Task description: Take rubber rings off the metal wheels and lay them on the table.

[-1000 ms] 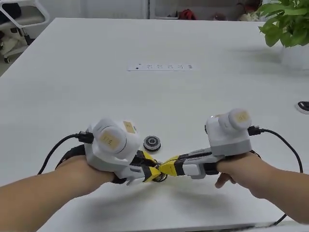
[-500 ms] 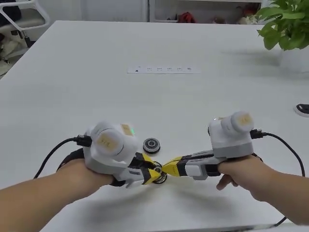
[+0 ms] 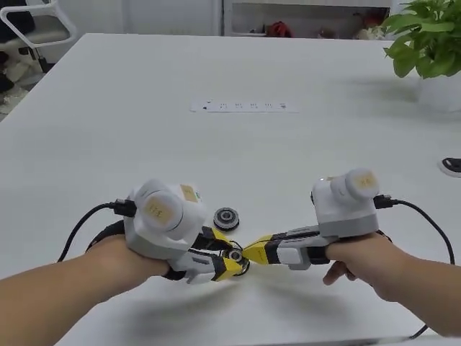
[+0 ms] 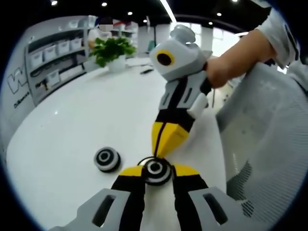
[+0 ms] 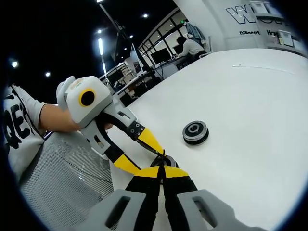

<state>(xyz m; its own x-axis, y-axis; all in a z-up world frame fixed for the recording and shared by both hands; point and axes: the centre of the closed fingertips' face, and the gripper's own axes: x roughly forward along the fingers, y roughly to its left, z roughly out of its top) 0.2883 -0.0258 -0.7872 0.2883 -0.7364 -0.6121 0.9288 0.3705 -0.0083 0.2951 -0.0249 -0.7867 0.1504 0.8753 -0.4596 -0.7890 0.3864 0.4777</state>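
The L gripper [image 3: 232, 261] was seen clamped on a metal wheel [image 4: 156, 171], one jaw at each side of it, w/ the black rubber ring [image 4: 147, 163] on the wheel's rim. The wheel was held low at the near edge of the white table [image 3: 144, 108]; whether it touched the top couldn't be told. The R gripper [image 3: 249, 253] was brought in from the opposite side, jaws pressed together, tips set against the wheel's rim; whether any of the ring was pinched between them couldn't be told. A second wheel [image 3: 226, 216], ring also on, was laid flat on the table just beyond the grippers, apart from both. Approx. mid-table a white power strip [image 3: 243, 106] was seen, and a potted plant [image 3: 425, 36] at the far R corner.
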